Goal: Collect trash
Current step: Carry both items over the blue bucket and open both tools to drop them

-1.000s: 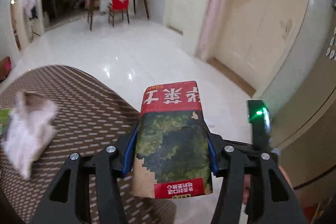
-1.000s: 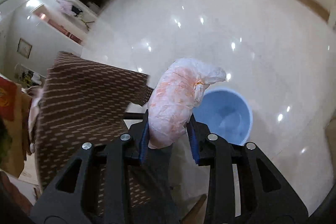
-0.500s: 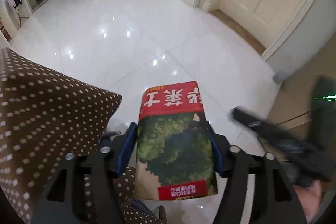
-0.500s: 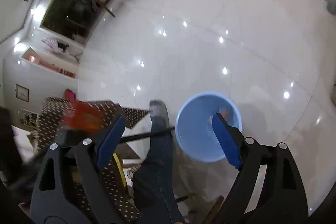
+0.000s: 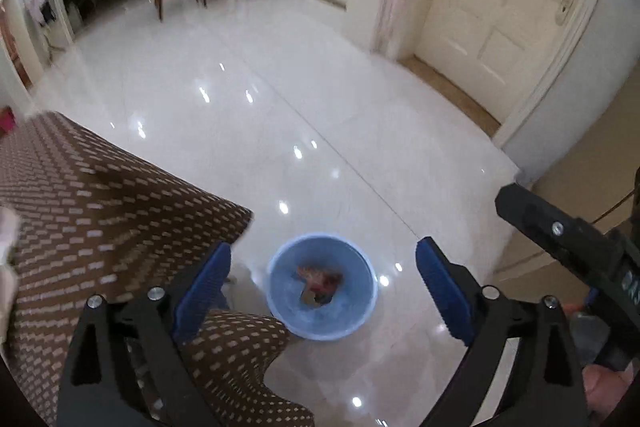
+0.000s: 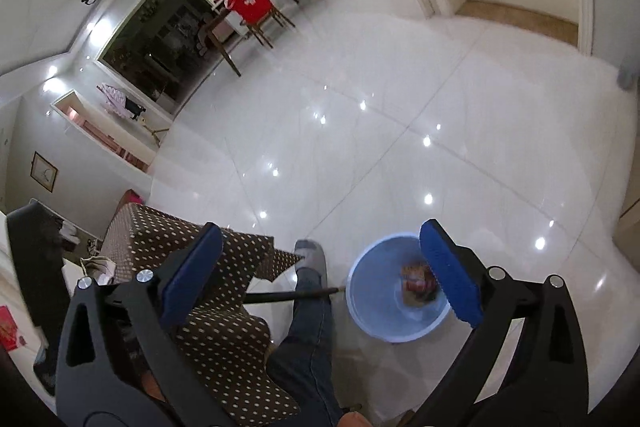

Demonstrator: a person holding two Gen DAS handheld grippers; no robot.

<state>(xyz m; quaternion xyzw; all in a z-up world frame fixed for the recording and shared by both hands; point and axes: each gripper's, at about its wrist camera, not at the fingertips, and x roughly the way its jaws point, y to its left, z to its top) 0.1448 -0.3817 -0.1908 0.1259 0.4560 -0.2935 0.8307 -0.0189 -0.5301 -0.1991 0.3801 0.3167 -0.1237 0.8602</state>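
Both grippers, left gripper [image 5: 322, 293] and right gripper [image 6: 320, 273], have just spread their jaws; nothing sits between them. Trash lies inside my round blue plastic bucket [image 5: 362, 323] on the floor, beyond the brown dotted tablecloth's [image 5: 100, 219] corner. I'd lift clear before swinging back.

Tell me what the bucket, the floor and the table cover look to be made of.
Blue bucket: probably plastic, with smooth, even-coloured walls and a thin rolled rim. Floor: polished tile, likely ceramic or stone, glossy white with sharp light reflections and thin joint lines. Table cover: woven cloth by its look, matte brown with pale dots, draping and folding at the corner.
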